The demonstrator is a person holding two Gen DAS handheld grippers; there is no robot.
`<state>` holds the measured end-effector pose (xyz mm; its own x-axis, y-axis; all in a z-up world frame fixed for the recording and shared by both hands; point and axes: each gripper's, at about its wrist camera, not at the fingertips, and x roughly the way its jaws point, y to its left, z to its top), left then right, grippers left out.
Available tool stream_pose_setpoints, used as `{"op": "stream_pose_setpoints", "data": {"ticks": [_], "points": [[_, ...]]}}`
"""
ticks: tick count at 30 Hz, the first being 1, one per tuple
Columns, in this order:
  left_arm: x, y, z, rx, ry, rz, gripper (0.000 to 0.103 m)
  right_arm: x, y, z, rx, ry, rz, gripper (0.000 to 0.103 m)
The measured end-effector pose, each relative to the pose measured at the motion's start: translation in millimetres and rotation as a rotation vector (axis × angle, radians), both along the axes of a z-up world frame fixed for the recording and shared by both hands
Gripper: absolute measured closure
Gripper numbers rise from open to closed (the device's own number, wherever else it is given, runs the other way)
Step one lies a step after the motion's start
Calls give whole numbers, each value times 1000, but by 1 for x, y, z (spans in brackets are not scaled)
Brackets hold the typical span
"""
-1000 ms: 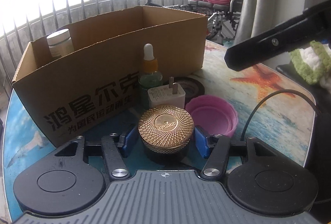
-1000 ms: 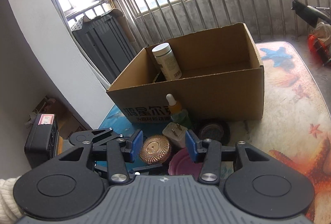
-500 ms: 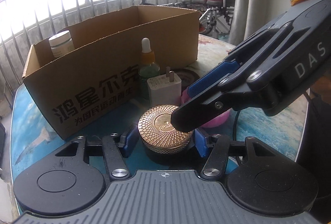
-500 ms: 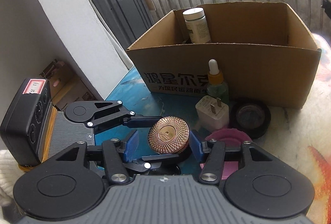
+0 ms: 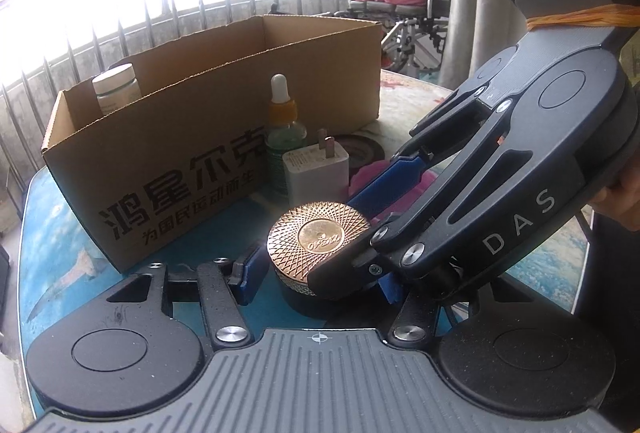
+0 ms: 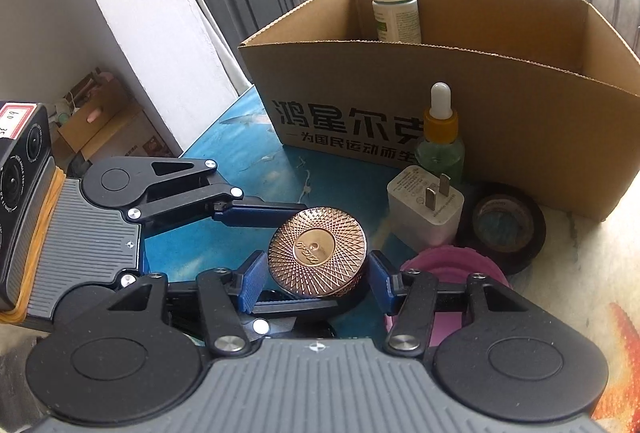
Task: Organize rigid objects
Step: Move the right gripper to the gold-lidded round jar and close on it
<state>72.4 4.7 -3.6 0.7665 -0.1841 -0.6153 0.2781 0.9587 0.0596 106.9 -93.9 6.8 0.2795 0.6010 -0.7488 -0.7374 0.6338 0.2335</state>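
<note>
**Item: gold-lidded jar** [image 6: 316, 253]. It stands upright on the tabletop [image 6: 248, 161], near side, in front of the cardboard box [image 6: 500, 137]. It is round, so I have no long axis to line up on; only the lid's height matters.

**Left hand-held gripper** [image 5: 320, 279]. It sits low around the jar's dark base, one pad on each side. One pad lies very close to the jar, and the other is hidden behind the right tool. I cannot tell whether it is clamping or only bracketing.

**Right hand-held gripper** [image 6: 316, 283]. It comes in from the right and above, at lid height. Its jaws are apart with the lid between them, and a sliver of gap shows at each pad, so I read no grip yet. Both hands are at the jar. By my judgement the coming move turns on the right pads closing squarely across the lid.

**Neighbours.**
- White charger plug [image 6: 426, 209], just beyond the jar to the right.
- Dropper bottle [image 6: 440, 137], behind the plug and against the box.
- Pink cap [image 6: 448, 265] and tape roll [image 6: 504, 225], further right.
- White bottle [image 6: 394, 13], already in the box at its far-left corner.

**View notes.** The right wrist view shows both right-pad gaps and the left tool's far finger alongside the jar. The left wrist view shows the right tool tilted down over the lid's edge, which hides the pink cap and the tape.
</note>
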Motion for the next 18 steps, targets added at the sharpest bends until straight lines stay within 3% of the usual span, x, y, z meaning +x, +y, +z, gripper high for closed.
{"op": "stream_pose_setpoints", "data": {"ticks": [10,18], "points": [[-5,-4,17,9,-34,0,47,-7,-5,13,20,-33,-19,46],[-15,-12,54,29,-113,-7,47,-20,-17,52,91,-133,-45,47]]}}
